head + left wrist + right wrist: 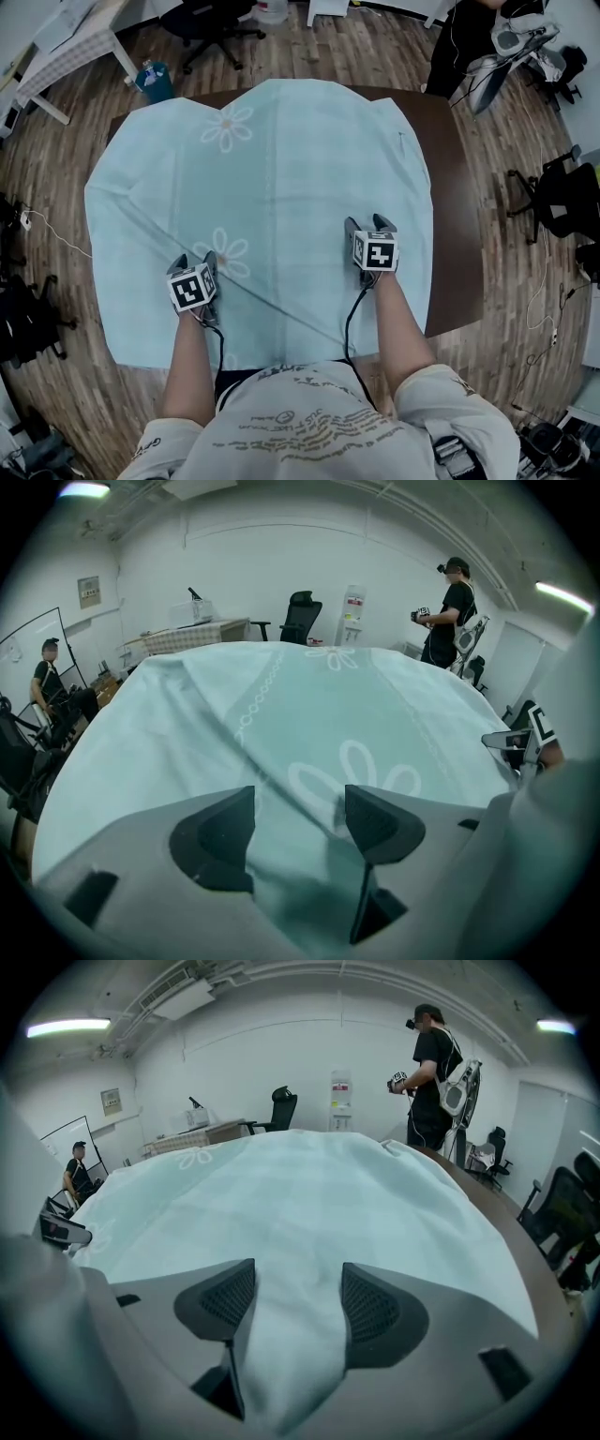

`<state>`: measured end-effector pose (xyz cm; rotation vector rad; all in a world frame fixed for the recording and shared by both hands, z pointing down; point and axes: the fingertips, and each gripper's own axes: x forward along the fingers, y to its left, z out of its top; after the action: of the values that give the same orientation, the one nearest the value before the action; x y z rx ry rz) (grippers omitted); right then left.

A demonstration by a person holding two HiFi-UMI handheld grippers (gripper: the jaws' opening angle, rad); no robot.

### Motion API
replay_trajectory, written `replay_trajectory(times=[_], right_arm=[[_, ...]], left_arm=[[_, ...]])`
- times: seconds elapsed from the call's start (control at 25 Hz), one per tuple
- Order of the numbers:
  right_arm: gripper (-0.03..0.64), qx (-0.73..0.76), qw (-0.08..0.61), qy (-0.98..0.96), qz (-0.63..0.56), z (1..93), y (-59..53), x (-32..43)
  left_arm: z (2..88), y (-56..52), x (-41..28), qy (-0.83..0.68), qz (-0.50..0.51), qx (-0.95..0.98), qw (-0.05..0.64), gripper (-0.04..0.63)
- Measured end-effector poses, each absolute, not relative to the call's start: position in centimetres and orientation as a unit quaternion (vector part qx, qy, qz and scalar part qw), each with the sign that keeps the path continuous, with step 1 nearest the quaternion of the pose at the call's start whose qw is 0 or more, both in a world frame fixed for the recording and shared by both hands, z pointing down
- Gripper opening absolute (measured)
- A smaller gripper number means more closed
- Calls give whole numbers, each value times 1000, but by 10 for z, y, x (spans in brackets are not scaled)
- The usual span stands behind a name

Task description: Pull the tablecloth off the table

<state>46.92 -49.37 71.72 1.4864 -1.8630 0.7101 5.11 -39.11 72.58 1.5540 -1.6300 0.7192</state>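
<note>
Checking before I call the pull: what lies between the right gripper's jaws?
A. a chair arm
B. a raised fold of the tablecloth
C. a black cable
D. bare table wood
B: in the right gripper view, a fold of the light blue tablecloth rises between the jaws of the right gripper, which stand apart.

Tool (298, 819) jaws apart over tablecloth (309, 700)

Nothing legible; the print on the person's shirt (309, 427) is unreadable
</note>
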Motion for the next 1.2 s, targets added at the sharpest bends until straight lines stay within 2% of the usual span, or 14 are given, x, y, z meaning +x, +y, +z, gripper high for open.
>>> replay_trajectory(times=[0.16,0.28,0.32,0.44,0.48,0.72,1.2], right_arm=[[279,564,328,-704,280,716,-496,471],[226,550,339,-710,281,717,-496,467],[192,541,345,-714,281,717,-495,461],[32,517,375,-721,269,717,-493,441],[20,514,386,-720,261,717,-493,438],[17,514,371,-719,286,718,-492,433],[14,535,266,-767,235,627,-439,377]], left_arm=[[723,-395,55,-632,284,619,371,300],[723,-398,62,-623,284,631,366,243],[723,-398,62,-622,283,633,364,231],[721,-398,60,-620,279,638,363,181],[721,-398,61,-620,277,638,363,163],[715,-396,61,-623,277,638,358,16],[635,-368,65,-632,225,677,305,10]])
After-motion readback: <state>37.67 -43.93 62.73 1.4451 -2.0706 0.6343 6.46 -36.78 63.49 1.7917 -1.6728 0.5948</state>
